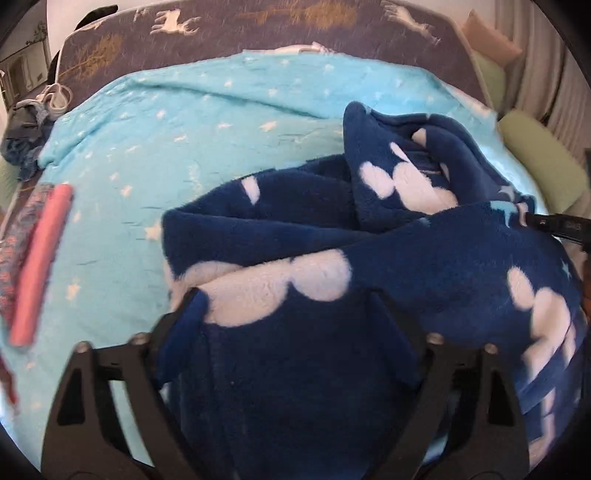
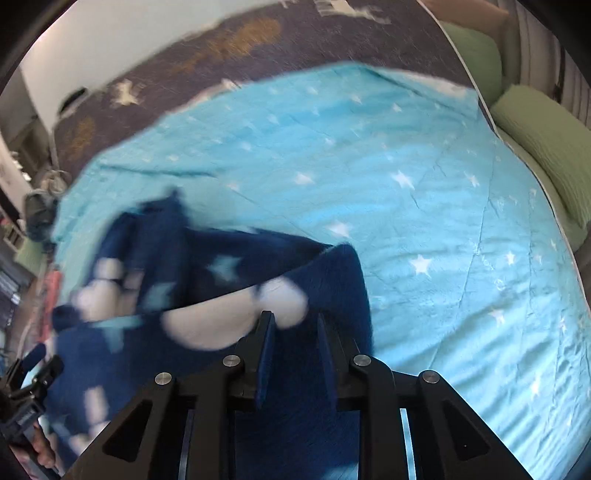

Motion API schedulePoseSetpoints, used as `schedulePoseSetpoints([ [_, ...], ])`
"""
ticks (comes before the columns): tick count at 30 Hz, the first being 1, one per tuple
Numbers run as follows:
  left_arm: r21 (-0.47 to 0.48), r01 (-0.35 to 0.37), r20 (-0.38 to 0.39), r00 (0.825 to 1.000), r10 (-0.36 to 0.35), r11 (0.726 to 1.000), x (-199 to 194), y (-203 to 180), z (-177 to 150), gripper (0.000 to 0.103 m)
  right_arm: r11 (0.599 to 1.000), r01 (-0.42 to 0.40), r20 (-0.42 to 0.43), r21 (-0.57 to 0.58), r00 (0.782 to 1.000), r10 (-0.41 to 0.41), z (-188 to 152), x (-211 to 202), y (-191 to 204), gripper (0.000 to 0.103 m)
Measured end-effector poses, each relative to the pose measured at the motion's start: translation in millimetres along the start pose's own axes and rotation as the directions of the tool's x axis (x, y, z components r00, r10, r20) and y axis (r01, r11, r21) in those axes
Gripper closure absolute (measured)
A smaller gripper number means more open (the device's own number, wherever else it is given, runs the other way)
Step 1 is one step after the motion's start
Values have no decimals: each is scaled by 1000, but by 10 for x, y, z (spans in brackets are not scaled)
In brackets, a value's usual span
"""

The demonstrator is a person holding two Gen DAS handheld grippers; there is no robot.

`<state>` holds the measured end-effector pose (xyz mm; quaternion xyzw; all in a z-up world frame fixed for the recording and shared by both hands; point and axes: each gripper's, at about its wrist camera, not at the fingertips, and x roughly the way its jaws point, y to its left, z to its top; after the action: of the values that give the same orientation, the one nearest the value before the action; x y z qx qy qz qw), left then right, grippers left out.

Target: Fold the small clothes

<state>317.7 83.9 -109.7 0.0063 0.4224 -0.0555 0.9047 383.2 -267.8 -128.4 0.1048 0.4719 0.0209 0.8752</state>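
**No readable writing**

Neither wrist view shows any legible text, label, brand or number. The navy fleece garment [image 1: 295, 236] carries only white cloud shapes and pale stars; the turquoise blanket [image 2: 424, 192] only white stars; the dark bedcover [image 1: 258, 33] only deer and tree figures. The right view is blurred.

- The navy fleece garment [image 1: 295, 369] runs off the bottom of my left wrist view, so I can't see its lower part.
- In my right wrist view the garment's left half [image 2: 140, 280] is smeared by motion blur; its folds are unreadable.
- My right gripper [image 2: 293, 325] has fleece right behind its fingers; whether the pads press it, I can't tell.
- A small grey bundle [image 1: 33, 107] at the bed's far left is too small to identify.
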Motion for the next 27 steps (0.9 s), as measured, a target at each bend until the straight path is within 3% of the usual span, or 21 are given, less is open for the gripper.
schedulePoseSetpoints([
  [2,-13,10,7,1000,-10,1000,-44,20,15,10,1000,-21,50,-7,999,21,-50,7,-37,79],
  [5,-4,-33,-9,999,33,999,-122,-16,46,11,996,50,79,-74,996,-45,-109,-70,97,78],
  [7,-18,18,20,1000,-17,1000,-303,-35,165,12,996,59,71,-69,996,-54,-87,-186,171,74],
  [10,-24,81,110,991,-78,996,-546,-73,378,11,993,-96,53,-64,994,100,61,-329,283,69],
  [12,-3,72,133,989,-70,997,-469,-189,651,11,983,-163,63,-82,984,168,193,-382,449,56],
  [14,21,62,88,994,-64,998,-214,-331,867,11,976,-183,55,-117,980,190,330,-324,663,53],
  [16,-20,53,-1,999,-53,998,152,-410,1003,11,969,-224,19,-102,974,227,445,-172,806,53],
  [18,-96,110,-75,990,-117,989,439,-429,1013,12,954,-299,-45,-11,953,298,557,82,832,53],
  [20,-145,134,-121,981,-152,980,655,-433,941,26,939,-334,-105,80,934,341,569,324,817,62],
  [21,-147,119,-127,982,-138,982,698,-419,908,30,943,-318,-109,100,938,329,547,385,792,102],
  [22,-165,135,-116,981,-155,977,727,-374,853,31,946,-299,-108,123,944,313,517,422,730,99],
  [25,-235,205,-55,973,-223,950,652,-210,752,37,911,-329,-63,248,933,354,387,388,329,102],
  [27,-262,231,-38,968,-249,937,643,-157,708,37,934,-269,-46,236,957,287,331,330,141,102],
])
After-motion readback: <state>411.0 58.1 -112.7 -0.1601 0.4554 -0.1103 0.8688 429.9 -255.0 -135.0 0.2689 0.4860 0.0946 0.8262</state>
